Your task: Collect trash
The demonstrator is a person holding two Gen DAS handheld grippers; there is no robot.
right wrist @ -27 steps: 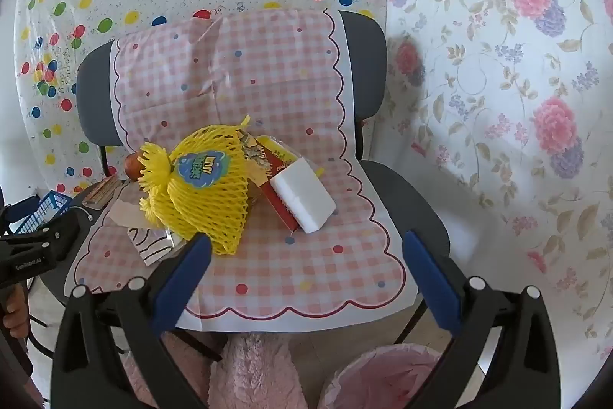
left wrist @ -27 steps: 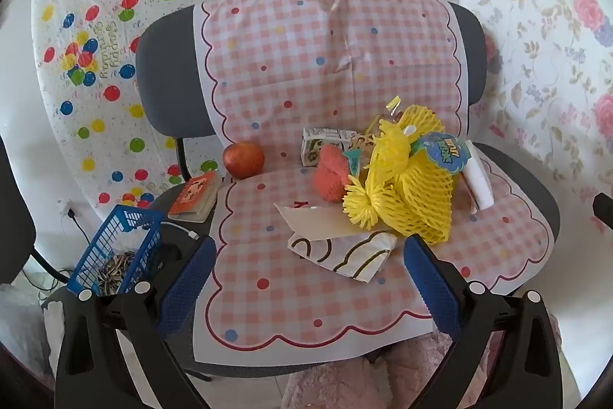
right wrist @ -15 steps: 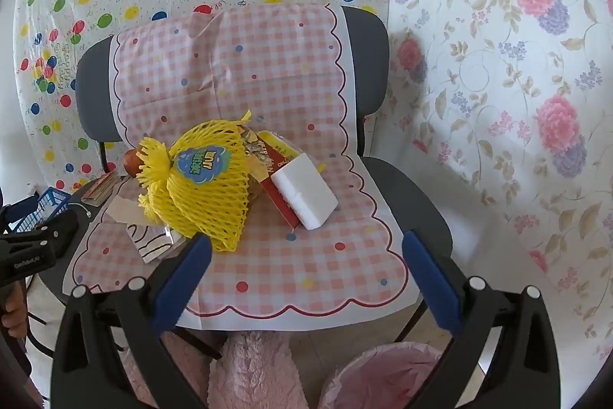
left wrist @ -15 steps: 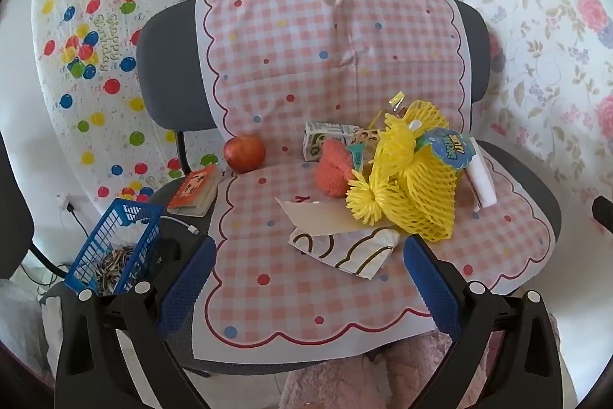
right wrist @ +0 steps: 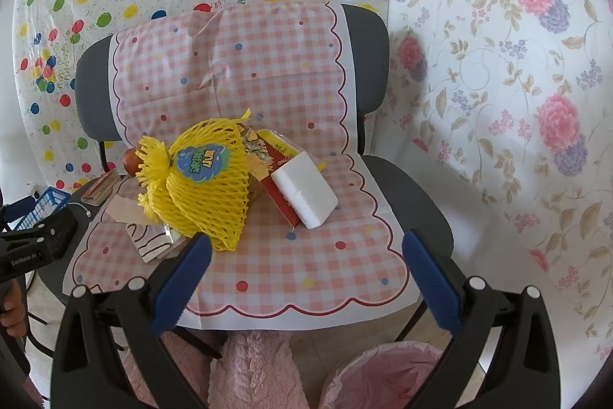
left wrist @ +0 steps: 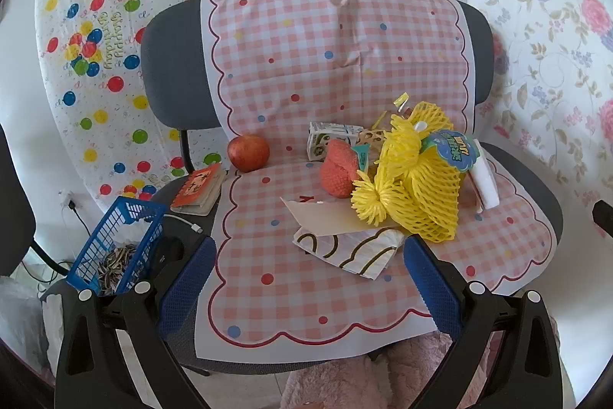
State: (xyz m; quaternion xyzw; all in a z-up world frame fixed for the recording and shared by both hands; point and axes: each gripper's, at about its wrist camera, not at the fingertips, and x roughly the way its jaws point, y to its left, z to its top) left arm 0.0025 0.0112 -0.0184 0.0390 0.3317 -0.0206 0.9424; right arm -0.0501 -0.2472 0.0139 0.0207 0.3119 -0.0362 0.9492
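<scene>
Trash lies on a chair seat covered by a pink checked cloth (left wrist: 276,298): a yellow foam net (left wrist: 417,186) with a blue label, a white paper wrapper with brown arcs (left wrist: 345,248), a beige card (left wrist: 325,217), an orange foam piece (left wrist: 339,171), a small carton (left wrist: 329,138) and a white foam block (right wrist: 304,188) on a red packet (right wrist: 277,179). The net also shows in the right wrist view (right wrist: 207,179). My left gripper (left wrist: 306,275) is open in front of the wrapper. My right gripper (right wrist: 306,275) is open over the seat's front right.
A red apple (left wrist: 248,153) sits at the seat's back left. A small orange book (left wrist: 199,184), a cable and a blue basket (left wrist: 115,240) stand on a dark surface at the left. A pink-lined bin (right wrist: 387,374) stands on the floor below the chair's front right.
Both grippers have drifted slightly, so the chair sits a little lower and nearer in both views. Nothing on the seat has moved. Both grippers stay open.
</scene>
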